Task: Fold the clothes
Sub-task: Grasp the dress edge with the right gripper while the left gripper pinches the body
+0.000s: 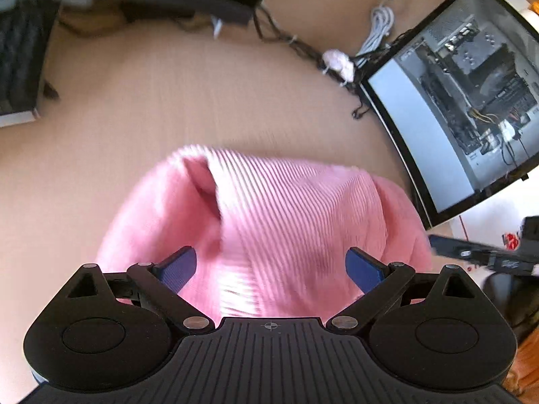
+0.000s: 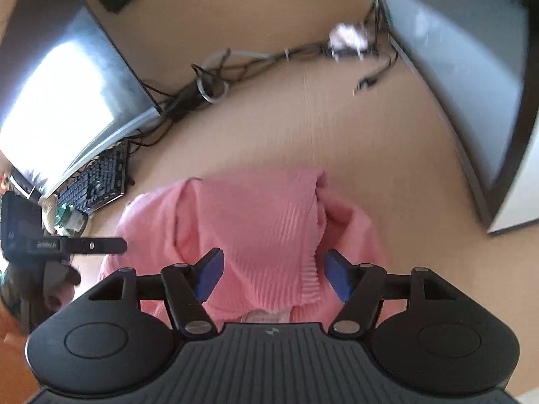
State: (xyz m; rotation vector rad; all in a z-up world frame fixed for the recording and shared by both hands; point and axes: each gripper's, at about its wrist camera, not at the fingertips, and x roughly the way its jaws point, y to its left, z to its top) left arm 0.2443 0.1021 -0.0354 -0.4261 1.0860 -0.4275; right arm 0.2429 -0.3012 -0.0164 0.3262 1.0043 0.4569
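A pink ribbed knit garment (image 1: 269, 222) lies folded in a compact bundle on the tan table, with a ribbed panel lying over its top. My left gripper (image 1: 271, 266) is open above its near edge, its blue pads (image 1: 178, 267) apart with cloth showing between them. The same garment (image 2: 256, 229) shows in the right wrist view. My right gripper (image 2: 274, 276) is open above it, holding nothing. The other gripper (image 2: 67, 245) shows at the left edge of the right wrist view, and at the right edge of the left wrist view (image 1: 485, 256).
An open computer case (image 1: 471, 101) stands at the right of the table (image 1: 168, 101). A tangle of cables (image 2: 209, 84) runs along the back. A monitor (image 2: 67, 101) and black keyboard (image 2: 97, 181) sit at the left. A dark object (image 1: 20, 57) is at far left.
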